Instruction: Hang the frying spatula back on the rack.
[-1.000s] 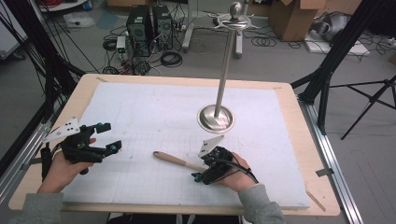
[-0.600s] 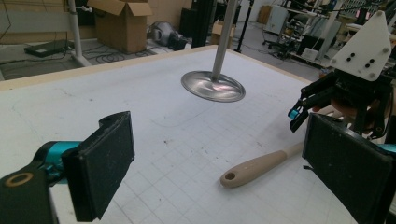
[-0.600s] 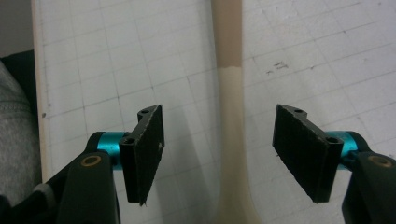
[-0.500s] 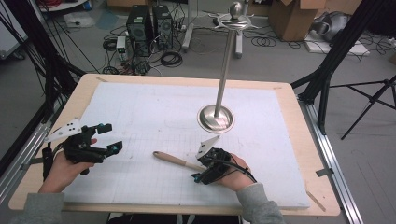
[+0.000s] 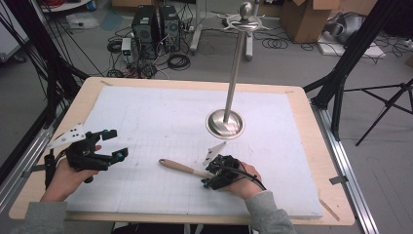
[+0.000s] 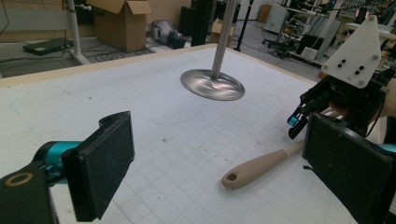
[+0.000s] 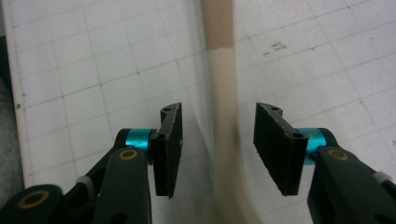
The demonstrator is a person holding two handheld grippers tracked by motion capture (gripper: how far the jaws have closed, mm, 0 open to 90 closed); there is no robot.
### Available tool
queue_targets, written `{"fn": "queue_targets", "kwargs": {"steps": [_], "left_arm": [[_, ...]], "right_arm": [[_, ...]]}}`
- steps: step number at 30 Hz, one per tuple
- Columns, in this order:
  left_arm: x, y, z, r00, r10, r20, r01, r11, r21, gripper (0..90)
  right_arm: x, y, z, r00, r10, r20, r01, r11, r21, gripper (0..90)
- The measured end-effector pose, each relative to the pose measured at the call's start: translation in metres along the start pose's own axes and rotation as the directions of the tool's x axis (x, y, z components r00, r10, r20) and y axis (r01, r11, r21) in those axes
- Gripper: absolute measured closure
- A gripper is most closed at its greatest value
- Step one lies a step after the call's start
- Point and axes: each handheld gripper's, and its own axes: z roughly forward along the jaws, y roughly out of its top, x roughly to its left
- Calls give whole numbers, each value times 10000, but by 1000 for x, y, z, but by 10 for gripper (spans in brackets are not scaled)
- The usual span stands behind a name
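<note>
— From the high view? Lying flat on the white gridded mat of the desk (image 5: 311,161): a wooden spoon (image 5: 182,168), long axis slanting, handle end up-left, other end under the right tool (image 5: 210,176). Left tool (image 5: 113,145) well apart, at the left.

— Left gripper view? Smooth pale round handle (image 6: 259,165) with a hole at its tip, pointing at the camera. Left tool gaping, holding nothing. Shiny metal stand (image 6: 213,84) beyond.

— Right gripper view? Right tool (image 7: 217,147) parted, straddling the handle (image 7: 223,140), not clamped.

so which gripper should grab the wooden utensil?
Right. The right gripper is open with its fingers on either side of the utensil; the left gripper is open, well apart from it.
</note>
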Motion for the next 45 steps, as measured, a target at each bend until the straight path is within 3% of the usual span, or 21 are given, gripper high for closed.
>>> {"fn": "queue_targets", "kwargs": {"steps": [7, 15, 21, 28, 33, 38, 45], "left_arm": [[0, 0, 0, 10000, 22, -1, -22, 10000, 20, 96], [0, 0, 0, 10000, -16, -32, 16, 10000, 29, 96], [0, 0, -1, 10000, 6, -40, -6, 10000, 30, 96], [0, 0, -2, 10000, -2, -37, 2, 10000, 7, 96], [0, 0, -2, 10000, -10, -29, 10, 10000, 1, 96], [0, 1, -2, 10000, 34, -38, -34, 10000, -56, 96], [0, 0, -2, 10000, 73, -58, -73, 10000, -56, 96]], "right_arm": [[1, -1, 1, 10000, -93, 22, 92, 9995, 305, 596], [-1, -3, -1, 9999, 104, 52, -106, 9992, 394, 653], [-1, -4, -2, 9993, 335, 177, -342, 9986, 397, 743], [0, -5, -3, 9995, 165, 276, -176, 9991, 392, 764], [0, -5, -3, 9983, 488, 326, -502, 9978, 439, 775], [-2, -6, -6, 9981, 594, 177, -599, 9978, 280, 775], [-6, -9, -17, 9970, 755, -158, -761, 9960, -466, 775]]}}
